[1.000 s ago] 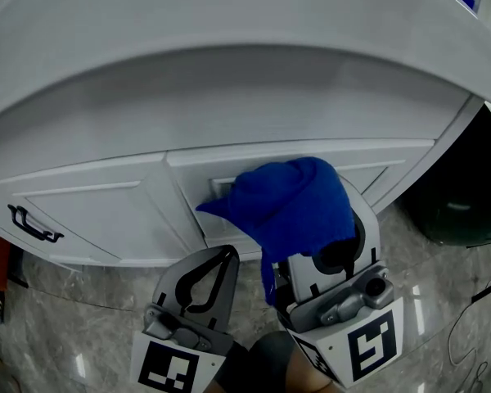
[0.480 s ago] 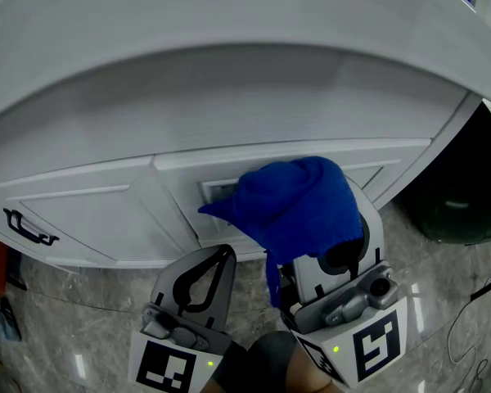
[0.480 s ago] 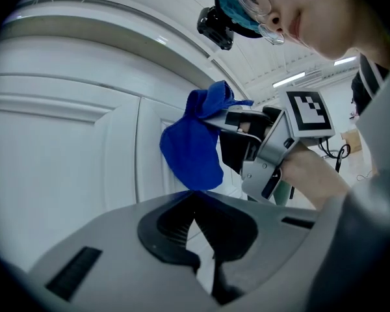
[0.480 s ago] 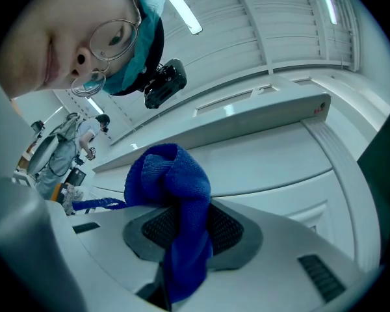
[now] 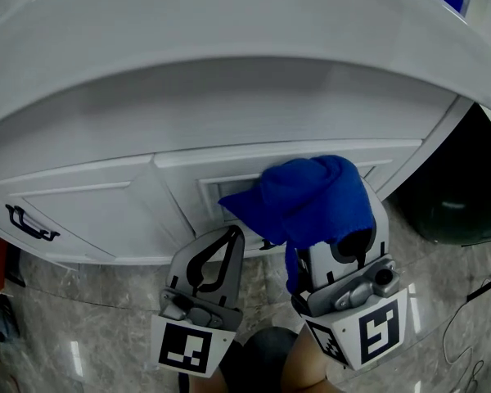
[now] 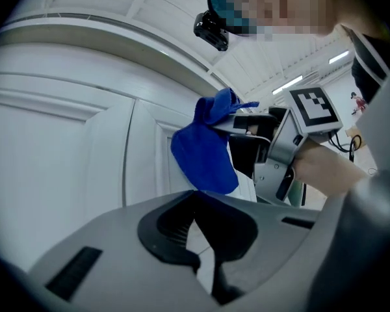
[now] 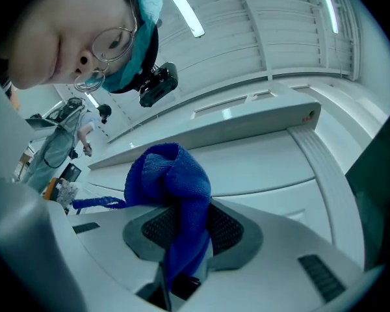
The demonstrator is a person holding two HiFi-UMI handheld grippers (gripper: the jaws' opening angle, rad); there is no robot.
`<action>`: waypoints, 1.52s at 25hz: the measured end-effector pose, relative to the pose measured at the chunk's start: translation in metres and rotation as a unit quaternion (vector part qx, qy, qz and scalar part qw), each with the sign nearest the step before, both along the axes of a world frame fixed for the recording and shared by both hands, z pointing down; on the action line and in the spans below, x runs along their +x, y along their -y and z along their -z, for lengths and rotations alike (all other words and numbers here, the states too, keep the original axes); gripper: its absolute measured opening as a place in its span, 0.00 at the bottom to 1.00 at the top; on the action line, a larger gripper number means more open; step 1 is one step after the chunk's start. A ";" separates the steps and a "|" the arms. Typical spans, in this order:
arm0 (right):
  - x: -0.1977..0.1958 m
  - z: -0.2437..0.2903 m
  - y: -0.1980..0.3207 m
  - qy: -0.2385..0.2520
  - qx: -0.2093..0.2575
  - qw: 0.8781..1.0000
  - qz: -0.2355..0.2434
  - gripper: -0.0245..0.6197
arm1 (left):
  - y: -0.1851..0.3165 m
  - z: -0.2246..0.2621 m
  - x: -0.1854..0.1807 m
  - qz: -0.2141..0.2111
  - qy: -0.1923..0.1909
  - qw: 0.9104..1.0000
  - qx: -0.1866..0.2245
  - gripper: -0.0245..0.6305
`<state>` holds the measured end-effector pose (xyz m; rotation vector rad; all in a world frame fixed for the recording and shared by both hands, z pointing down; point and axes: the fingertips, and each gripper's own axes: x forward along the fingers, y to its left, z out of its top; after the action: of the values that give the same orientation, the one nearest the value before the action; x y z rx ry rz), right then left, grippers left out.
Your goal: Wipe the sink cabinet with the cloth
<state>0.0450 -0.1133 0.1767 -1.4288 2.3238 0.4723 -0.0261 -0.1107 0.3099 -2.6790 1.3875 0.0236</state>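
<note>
The right gripper point(image 7: 185, 229) has its jaws closed on the blue cloth point(image 5: 311, 199). A strip of it is pinched between the pads, and the rest bunches in a lump over the jaw tips. The lump is held up to the front of the white cabinet point(image 5: 106, 203), at the recessed panel of the door right of the cabinet's middle seam and just below the overhanging top. A loose corner of it points toward the seam. The views do not settle whether the cloth presses on the panel or stands just off it.

The left gripper point(image 5: 215, 260) is below and in front of the same door, beside the right gripper on its seam side. Its jaws are together at the tips with nothing between them, clear of the cabinet. A black handle point(image 5: 29, 222) sits on the cabinet's far left door. Grey marbled floor point(image 5: 82, 326) runs under the cabinet.
</note>
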 end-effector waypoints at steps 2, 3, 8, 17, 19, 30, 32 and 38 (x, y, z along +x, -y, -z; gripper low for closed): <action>0.007 -0.003 0.000 -0.005 -0.001 1.000 -0.009 0.22 | 0.002 -0.001 0.005 -0.006 0.009 1.000 0.013 0.04; 0.010 -0.002 0.001 -0.003 -0.001 1.000 -0.011 0.22 | 0.004 -0.001 0.008 -0.011 0.012 1.000 0.018 0.04; 0.017 -0.004 0.002 -0.003 -0.003 1.000 -0.020 0.22 | 0.008 -0.010 0.023 -0.021 0.017 0.999 0.034 0.04; 0.016 -0.005 0.002 -0.009 -0.005 1.000 -0.025 0.22 | 0.009 -0.019 0.036 -0.039 0.055 0.996 0.053 0.04; 0.017 -0.005 0.003 -0.009 -0.005 1.000 -0.026 0.22 | 0.008 -0.018 0.035 -0.036 0.053 0.997 0.053 0.04; 0.040 -0.005 0.003 0.006 -0.003 0.998 -0.056 0.22 | 0.009 -0.017 0.030 -0.027 0.032 0.998 0.045 0.04; 0.044 -0.005 0.004 0.006 -0.001 0.998 -0.063 0.22 | 0.008 -0.017 0.030 -0.026 0.033 0.998 0.043 0.04; 0.055 -0.005 0.005 0.006 -0.001 0.997 -0.083 0.22 | 0.008 -0.015 0.030 -0.025 0.032 0.998 0.044 0.04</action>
<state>0.1005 -0.1178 0.1821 -1.6287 2.2065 0.5062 0.0040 -0.1189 0.3252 -2.6182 1.2704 0.0020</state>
